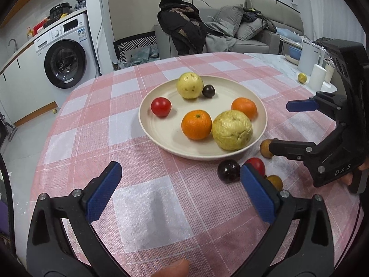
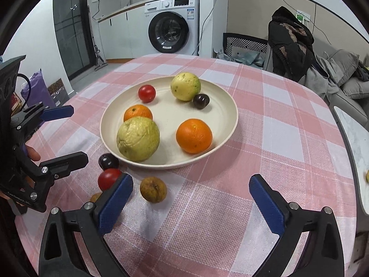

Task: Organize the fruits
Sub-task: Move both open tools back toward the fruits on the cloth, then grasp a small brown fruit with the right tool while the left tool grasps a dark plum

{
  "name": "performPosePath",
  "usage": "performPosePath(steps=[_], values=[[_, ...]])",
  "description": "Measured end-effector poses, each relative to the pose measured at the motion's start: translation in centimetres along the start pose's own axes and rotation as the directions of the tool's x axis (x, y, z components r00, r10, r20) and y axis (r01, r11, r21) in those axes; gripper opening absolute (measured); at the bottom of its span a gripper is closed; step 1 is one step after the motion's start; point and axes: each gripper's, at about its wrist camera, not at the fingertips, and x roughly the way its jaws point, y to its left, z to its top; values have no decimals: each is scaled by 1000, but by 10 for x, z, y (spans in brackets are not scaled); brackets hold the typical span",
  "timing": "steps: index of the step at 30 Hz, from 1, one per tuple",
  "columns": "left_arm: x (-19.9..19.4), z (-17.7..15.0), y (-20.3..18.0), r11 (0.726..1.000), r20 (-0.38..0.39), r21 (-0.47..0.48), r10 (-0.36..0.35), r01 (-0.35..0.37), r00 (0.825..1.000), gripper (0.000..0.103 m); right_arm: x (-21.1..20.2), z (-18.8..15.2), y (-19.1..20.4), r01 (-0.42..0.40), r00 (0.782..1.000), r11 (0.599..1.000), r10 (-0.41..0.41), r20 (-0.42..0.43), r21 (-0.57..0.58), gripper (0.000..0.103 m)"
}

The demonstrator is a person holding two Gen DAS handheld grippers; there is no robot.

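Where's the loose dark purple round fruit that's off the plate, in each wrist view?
Left wrist view: dark purple round fruit on the cloth, lower right of centre, just below the round cream plate, beside a small red tomato.
Right wrist view: same dark purple round fruit, lower left, touching the plate's near rim, above the tomato.
Shared landmark: the large wrinkled yellow-green fruit on the plate nearest it.

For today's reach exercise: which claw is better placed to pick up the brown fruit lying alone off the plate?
Right, probably. The brown fruit lies just ahead of the open right claw, nearly between its fingers; the left claw faces bare cloth.
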Motion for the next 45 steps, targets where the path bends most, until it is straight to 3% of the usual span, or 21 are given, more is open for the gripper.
performPosePath(steps=[24, 36, 38, 40, 45], values=[[37, 4, -7, 1000, -135, 20, -13, 16, 991, 102, 18, -4, 3, 10, 996, 1000, -12, -85, -29, 103], [46, 8, -18, 999, -151, 47, -11, 18, 989, 102, 22, -1, -10, 17, 995, 999, -15, -95, 28, 102], [47, 8, -20, 998, -156, 59, -9, 18, 988, 102, 20, -1, -9, 8, 996, 1000, -6, -87, 24, 96], [48, 8, -21, 998, -157, 62, -9, 19, 988, 102, 20, 0, -6, -8, 996, 1000, 9, -88, 16, 78], [49, 7, -21, 998, -159, 55, -16, 25, 987, 102, 19, -1, -1, -23, 996, 1000, 22, -82, -6, 60]])
